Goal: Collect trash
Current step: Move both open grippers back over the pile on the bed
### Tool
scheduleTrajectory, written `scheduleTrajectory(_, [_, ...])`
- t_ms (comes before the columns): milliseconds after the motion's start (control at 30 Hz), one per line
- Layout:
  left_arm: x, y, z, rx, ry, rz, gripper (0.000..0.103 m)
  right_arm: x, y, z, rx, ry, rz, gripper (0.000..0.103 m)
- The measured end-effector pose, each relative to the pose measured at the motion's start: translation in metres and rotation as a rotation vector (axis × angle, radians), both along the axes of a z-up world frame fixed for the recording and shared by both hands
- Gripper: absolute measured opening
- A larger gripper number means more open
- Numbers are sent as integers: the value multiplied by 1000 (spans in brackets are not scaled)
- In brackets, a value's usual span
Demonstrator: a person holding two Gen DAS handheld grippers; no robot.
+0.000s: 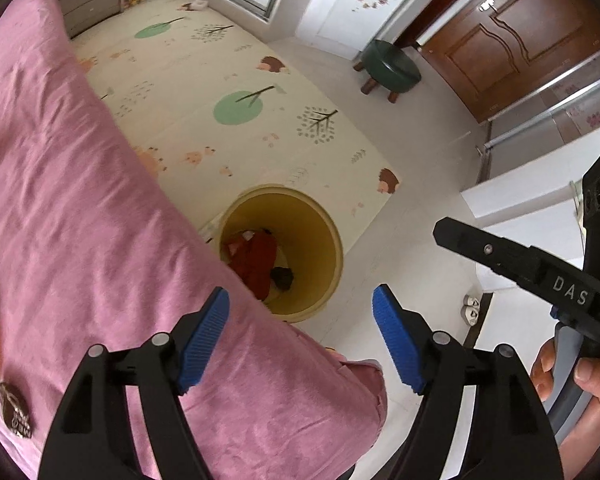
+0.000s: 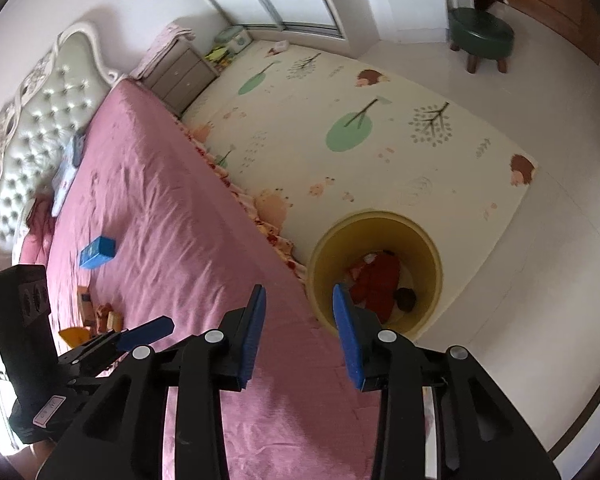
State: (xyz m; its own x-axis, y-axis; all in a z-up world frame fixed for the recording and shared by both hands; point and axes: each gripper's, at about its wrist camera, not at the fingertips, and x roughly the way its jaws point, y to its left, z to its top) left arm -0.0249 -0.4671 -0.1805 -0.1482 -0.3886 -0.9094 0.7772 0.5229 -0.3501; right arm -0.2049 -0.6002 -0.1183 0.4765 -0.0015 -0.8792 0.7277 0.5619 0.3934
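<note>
left gripper [image 1: 300, 336]: fingers spread wide, nothing between them | right gripper [image 2: 298, 332]: fingers partly spread, nothing held | yellow bin [image 2: 432, 248]: on floor beside pink bed [image 2: 160, 216], red wrapper [image 2: 376, 284] and dark scrap inside | blue box [image 2: 97, 252], orange packets: on bed

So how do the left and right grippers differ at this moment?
The left gripper has its blue pads spread wide; the right gripper holds its pads closer together, though also apart. The left gripper hangs over the edge of the pink bedspread, while the right gripper's gap sits nearer the yellow bin. Both are empty, and both point down toward the bin.
</note>
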Motion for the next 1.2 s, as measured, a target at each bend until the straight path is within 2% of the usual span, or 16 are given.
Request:
scheduleTrajectory(300, [37, 73, 16, 10, -41, 130, 74, 63, 49, 12, 10, -24, 152, 35])
scheduleTrajectory(500, [70, 144, 23, -2, -33, 305, 74, 123, 110, 15, 22, -24, 332, 35])
scheduleTrajectory(733, [106, 229, 25, 25, -58, 493, 74, 183, 185, 13, 33, -23, 529, 35])
scheduleTrajectory(1033, [152, 335, 20, 62, -88, 702, 74, 254, 273, 8, 34, -26, 726, 35])
scheduleTrajectory(1200, [184, 386, 17, 75, -97, 817, 74, 288, 312, 2, 46, -26, 798, 35])
